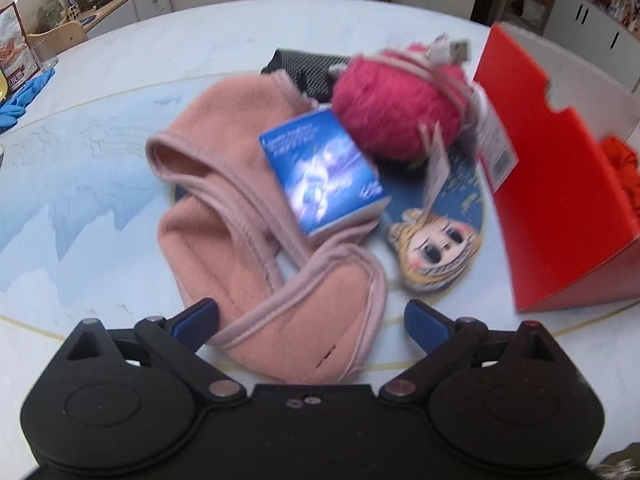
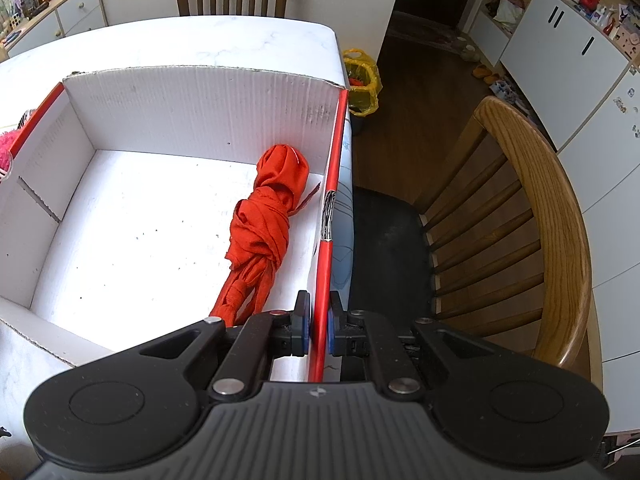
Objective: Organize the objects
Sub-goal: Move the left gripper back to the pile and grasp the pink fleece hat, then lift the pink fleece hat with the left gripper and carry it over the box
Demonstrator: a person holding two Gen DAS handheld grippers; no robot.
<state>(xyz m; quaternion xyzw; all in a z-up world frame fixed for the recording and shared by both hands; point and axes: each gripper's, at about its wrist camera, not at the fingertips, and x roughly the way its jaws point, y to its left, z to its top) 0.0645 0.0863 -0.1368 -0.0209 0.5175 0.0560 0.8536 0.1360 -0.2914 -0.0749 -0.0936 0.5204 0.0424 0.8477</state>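
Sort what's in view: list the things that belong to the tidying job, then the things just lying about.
Job: pink knit hat, blue box, pink fluffy ball, cartoon-face mat, red cardboard box, orange cloth bundle.

Lying about: blue gloves, snack bag, yellow bag.

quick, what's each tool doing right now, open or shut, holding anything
left tool: open over the pink hat, holding nothing
right tool: shut on the box wall

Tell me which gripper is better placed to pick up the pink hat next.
Left. The left gripper is open, with the pink hat lying between its fingers. The right gripper is shut on the red box's wall, apparently steadying the box, so it's occupied.
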